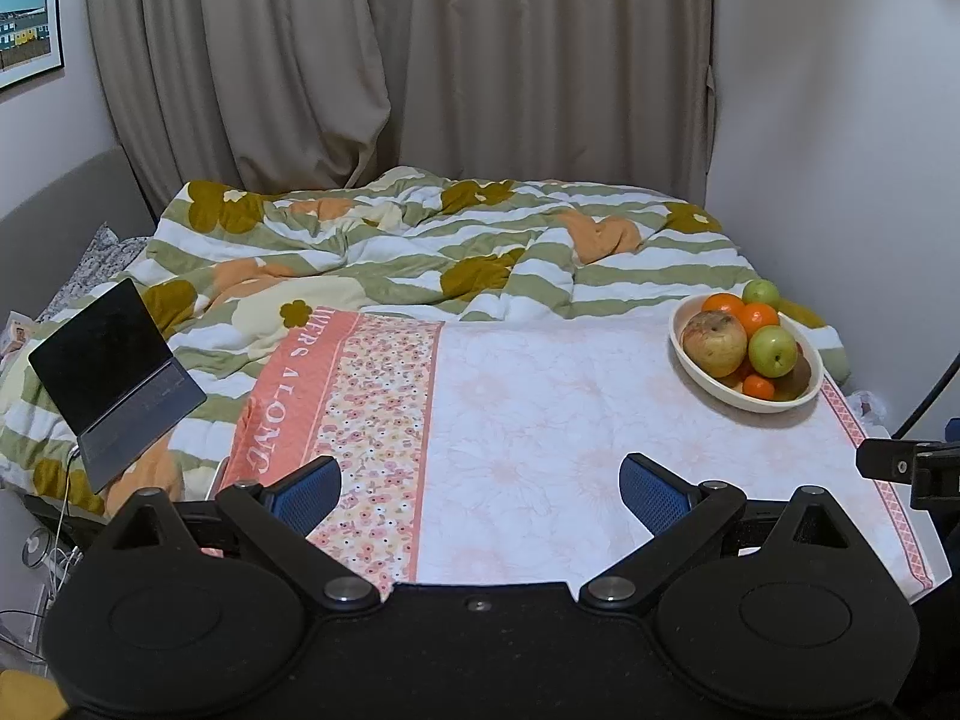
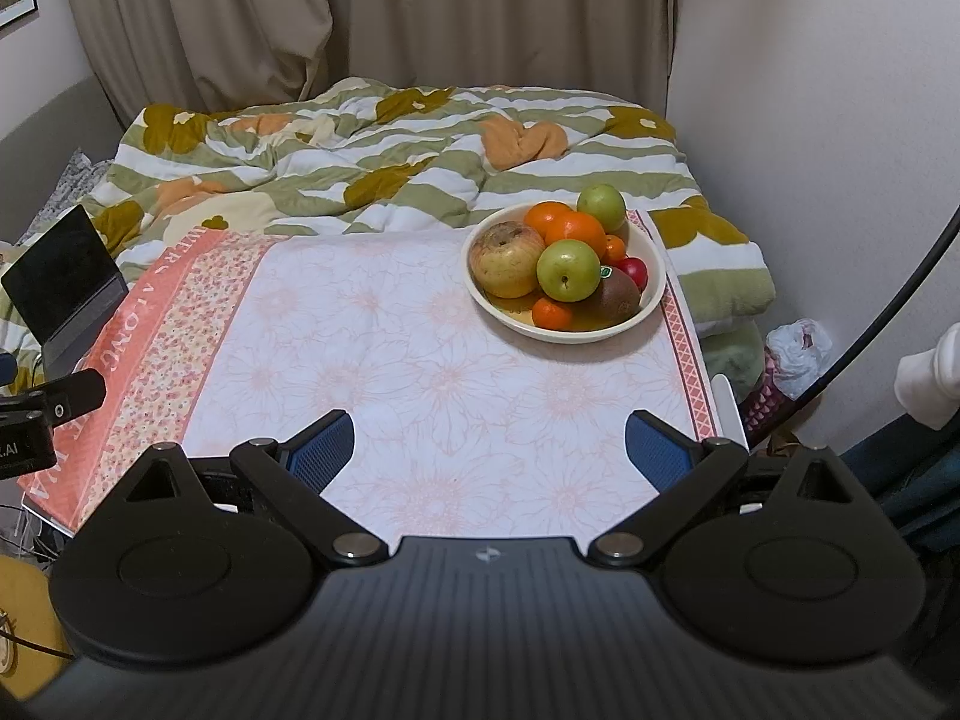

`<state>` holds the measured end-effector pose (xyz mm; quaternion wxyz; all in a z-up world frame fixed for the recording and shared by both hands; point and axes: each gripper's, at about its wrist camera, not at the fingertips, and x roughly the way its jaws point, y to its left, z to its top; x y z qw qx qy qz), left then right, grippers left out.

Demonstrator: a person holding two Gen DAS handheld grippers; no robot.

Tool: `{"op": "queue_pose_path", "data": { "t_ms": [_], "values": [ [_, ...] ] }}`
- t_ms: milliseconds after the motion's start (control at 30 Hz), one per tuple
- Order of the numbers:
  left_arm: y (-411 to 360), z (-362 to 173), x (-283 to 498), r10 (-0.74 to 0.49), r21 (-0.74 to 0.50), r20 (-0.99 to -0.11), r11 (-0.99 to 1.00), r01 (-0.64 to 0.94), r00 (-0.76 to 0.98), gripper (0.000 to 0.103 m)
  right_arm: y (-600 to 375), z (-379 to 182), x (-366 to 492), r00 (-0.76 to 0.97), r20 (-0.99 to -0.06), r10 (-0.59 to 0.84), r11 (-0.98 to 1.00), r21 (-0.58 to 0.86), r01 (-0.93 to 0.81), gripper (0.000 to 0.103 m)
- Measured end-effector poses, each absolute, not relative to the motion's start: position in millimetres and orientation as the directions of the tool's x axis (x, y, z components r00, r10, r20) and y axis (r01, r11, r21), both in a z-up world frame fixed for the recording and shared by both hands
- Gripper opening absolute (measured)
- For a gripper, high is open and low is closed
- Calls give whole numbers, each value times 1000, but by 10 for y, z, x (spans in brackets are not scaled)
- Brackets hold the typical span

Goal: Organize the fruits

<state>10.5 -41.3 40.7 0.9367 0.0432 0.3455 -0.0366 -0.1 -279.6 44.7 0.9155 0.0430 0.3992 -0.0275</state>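
Ahead-right of the spread, empty right claw (image 2: 489, 456), the oval bowl (image 2: 651, 300) holds two green apples, one brownish apple (image 2: 506, 267), four oranges; left claw (image 1: 480, 489) likewise spread.

Beyond my desk (image 1: 540, 450) I see a rumpled duvet (image 1: 420, 240), an open laptop (image 1: 114, 372) at left, and curtains (image 1: 390, 60) behind.
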Motion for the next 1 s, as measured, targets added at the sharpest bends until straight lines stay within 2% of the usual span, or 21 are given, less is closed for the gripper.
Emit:
{"op": "queue_pose_path", "data": {
  "t_ms": [1000],
  "values": [
    [-429,411,58,-45,61,-639,992,110,768,101,-2798,428,-21,677,-736,-10,995,60,80,103]
  ]
}}
